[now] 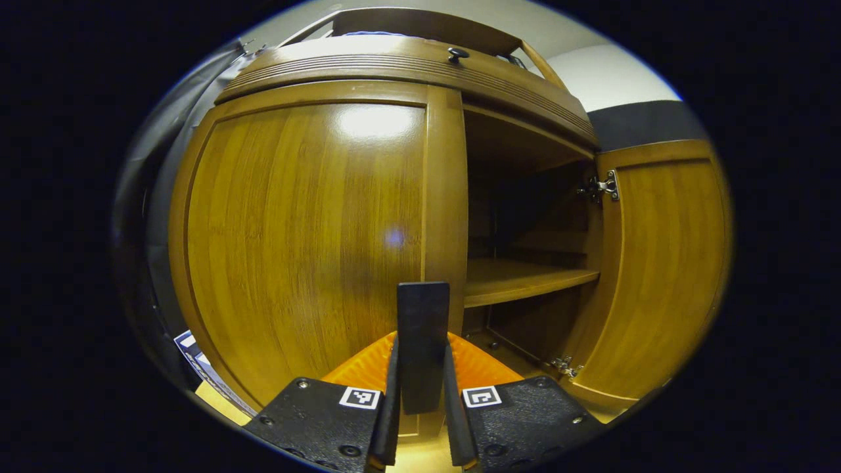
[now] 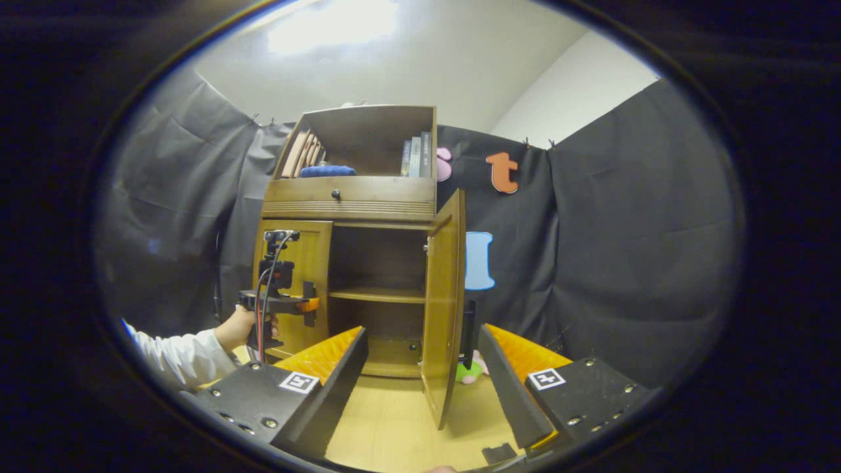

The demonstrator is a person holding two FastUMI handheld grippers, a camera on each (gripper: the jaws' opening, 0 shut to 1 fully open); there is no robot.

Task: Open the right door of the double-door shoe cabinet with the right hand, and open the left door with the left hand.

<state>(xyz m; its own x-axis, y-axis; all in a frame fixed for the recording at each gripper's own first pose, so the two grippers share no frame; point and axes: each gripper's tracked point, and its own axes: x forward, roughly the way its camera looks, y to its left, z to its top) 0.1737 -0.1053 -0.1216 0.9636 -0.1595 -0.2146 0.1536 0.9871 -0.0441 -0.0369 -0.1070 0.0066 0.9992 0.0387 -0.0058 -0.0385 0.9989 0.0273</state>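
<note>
The shoe cabinet (image 2: pixel 368 263) stood against the black cloth wall, its right door (image 2: pixel 443 302) swung wide and its left door (image 1: pixel 309 243) closed. My left gripper (image 1: pixel 422 368) clenched that door's black handle (image 1: pixel 422 341); my right gripper (image 2: pixel 420 368) hung released, well apart.

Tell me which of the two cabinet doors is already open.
The right door is open, swung out so the shelf shows. The left door is shut, with the left gripper clamped on its handle.
</note>
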